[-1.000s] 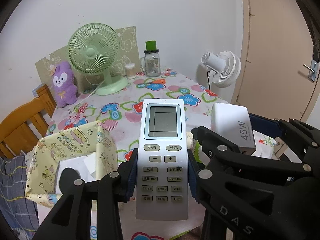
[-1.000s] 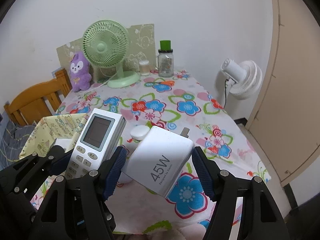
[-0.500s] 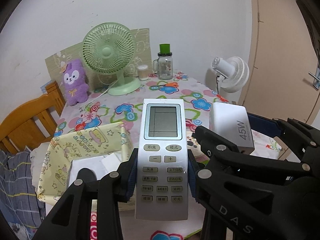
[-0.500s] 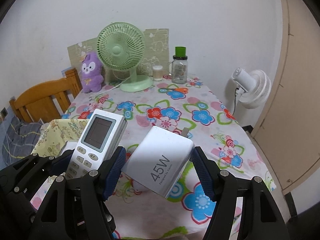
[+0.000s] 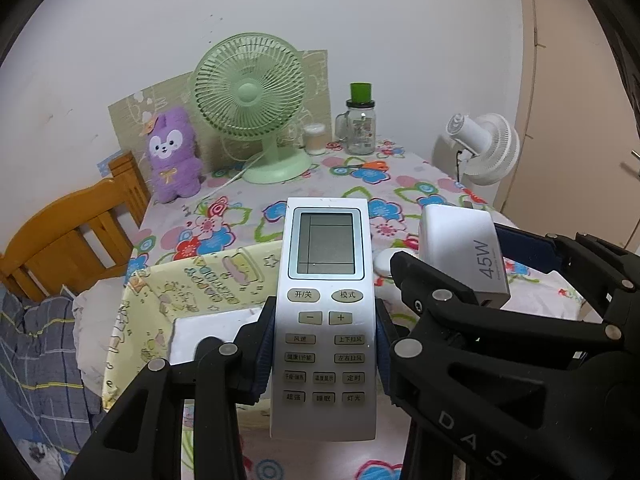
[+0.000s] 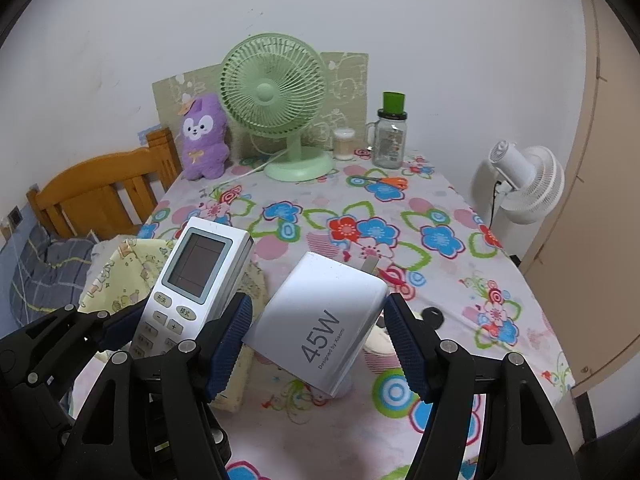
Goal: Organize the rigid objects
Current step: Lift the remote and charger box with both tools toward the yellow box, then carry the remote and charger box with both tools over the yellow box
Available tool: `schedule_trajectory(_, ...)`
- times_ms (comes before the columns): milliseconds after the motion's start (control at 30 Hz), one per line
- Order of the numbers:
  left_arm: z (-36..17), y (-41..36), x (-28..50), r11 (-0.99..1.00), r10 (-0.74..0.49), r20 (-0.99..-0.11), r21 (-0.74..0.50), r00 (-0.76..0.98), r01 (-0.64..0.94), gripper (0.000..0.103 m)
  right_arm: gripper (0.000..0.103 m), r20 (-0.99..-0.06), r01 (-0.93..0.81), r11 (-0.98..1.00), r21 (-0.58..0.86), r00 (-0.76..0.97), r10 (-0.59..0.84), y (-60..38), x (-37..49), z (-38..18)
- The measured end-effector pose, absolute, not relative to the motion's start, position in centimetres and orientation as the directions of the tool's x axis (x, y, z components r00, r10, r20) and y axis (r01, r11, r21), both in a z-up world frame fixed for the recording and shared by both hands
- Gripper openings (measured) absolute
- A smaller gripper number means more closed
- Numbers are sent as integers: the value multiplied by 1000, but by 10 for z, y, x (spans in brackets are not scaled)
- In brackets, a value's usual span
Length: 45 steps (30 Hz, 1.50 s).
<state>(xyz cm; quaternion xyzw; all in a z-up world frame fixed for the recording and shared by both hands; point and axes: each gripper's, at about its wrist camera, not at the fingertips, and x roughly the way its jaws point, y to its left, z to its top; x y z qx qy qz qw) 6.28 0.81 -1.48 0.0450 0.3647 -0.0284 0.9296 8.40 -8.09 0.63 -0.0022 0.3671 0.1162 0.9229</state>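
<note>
My left gripper [image 5: 322,354] is shut on a silver remote control [image 5: 325,312] with a grey screen, held upright above the table's near edge. The remote also shows in the right wrist view [image 6: 188,280]. My right gripper [image 6: 320,340] is shut on a white 45W charger [image 6: 326,320], held to the right of the remote; it also shows in the left wrist view [image 5: 466,254]. A yellow patterned fabric box [image 5: 160,304] with a white item [image 5: 208,334] inside sits below and left of the remote.
A flowered tablecloth [image 6: 360,232] covers the table. At the back stand a green fan [image 6: 276,100], a purple plush toy [image 6: 202,136], a green-lidded jar [image 6: 390,136] and a small cup [image 6: 344,144]. A wooden chair [image 6: 100,192] is left, a white fan [image 6: 524,184] right.
Both grippers have pulled back and up from the table with their objects still held. The table's far end and the fan now sit higher and farther in view.
</note>
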Motion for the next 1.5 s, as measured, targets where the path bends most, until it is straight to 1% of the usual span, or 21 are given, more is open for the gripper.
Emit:
schedule_trajectory(767, -34, 78, 79, 999, 35, -710, 45, 704, -4, 45, 71, -715, -307, 950, 64, 650, 258, -4, 112, -8)
schedule_trajectory(1267, -57, 118, 94, 997, 71, -748, 42, 660, -60, 45, 71, -745, -393, 917, 69, 591, 309, 42, 128, -28)
schedule_trajectory(1500, -71, 130, 106, 997, 69, -774, 35, 630, -66, 45, 71, -767, -409, 909, 81, 557, 318, 55, 138, -40)
